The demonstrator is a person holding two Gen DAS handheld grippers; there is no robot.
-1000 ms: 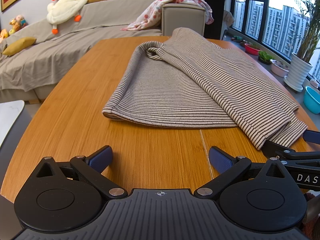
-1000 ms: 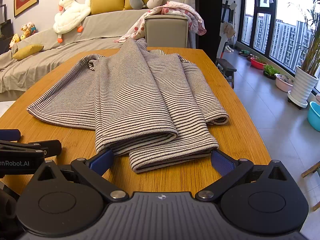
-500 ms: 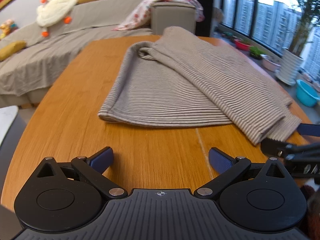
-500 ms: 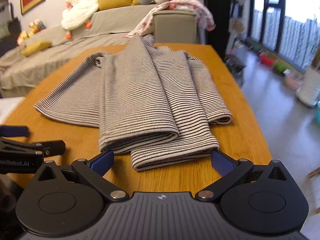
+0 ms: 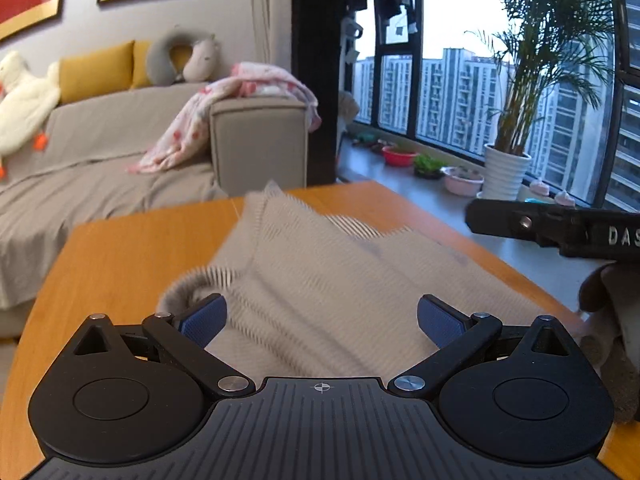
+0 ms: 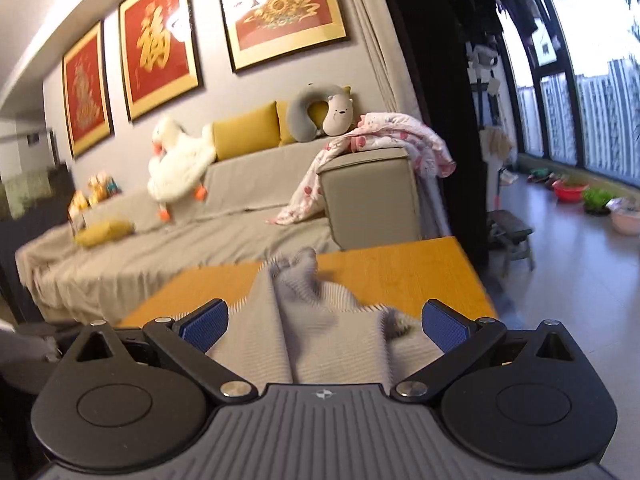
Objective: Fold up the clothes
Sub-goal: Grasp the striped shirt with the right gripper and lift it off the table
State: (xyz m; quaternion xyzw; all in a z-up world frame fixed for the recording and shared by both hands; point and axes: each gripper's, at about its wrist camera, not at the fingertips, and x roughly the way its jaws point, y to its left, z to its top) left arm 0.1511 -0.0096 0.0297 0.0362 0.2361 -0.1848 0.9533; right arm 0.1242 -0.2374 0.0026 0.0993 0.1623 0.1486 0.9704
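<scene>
My left gripper (image 5: 322, 316) stands wide, its blue pads (image 5: 204, 316) apart with nothing between them, and my right gripper (image 6: 324, 320) is just as wide and just as empty. Both hang low over the near part of the striped sweater (image 5: 320, 280), which lies on the wooden table (image 5: 120, 256) with its bulk running from just under the fingers toward the far edge; the cloth is blurred in both views, so I cannot tell exactly where the hem sits against the pads. In the left view the other tool's black body (image 5: 560, 228) shows at the right, raised above the cloth. I judge the step in hand to be taking hold of the near end for the next fold. To do it well I would bring both grippers down level, each near one side of the folded stack, catch every layer in one bite rather than just the top sheet, close together, then lift evenly so the fold stays square. Beyond the table stands the grey sofa (image 6: 248, 200).
</scene>
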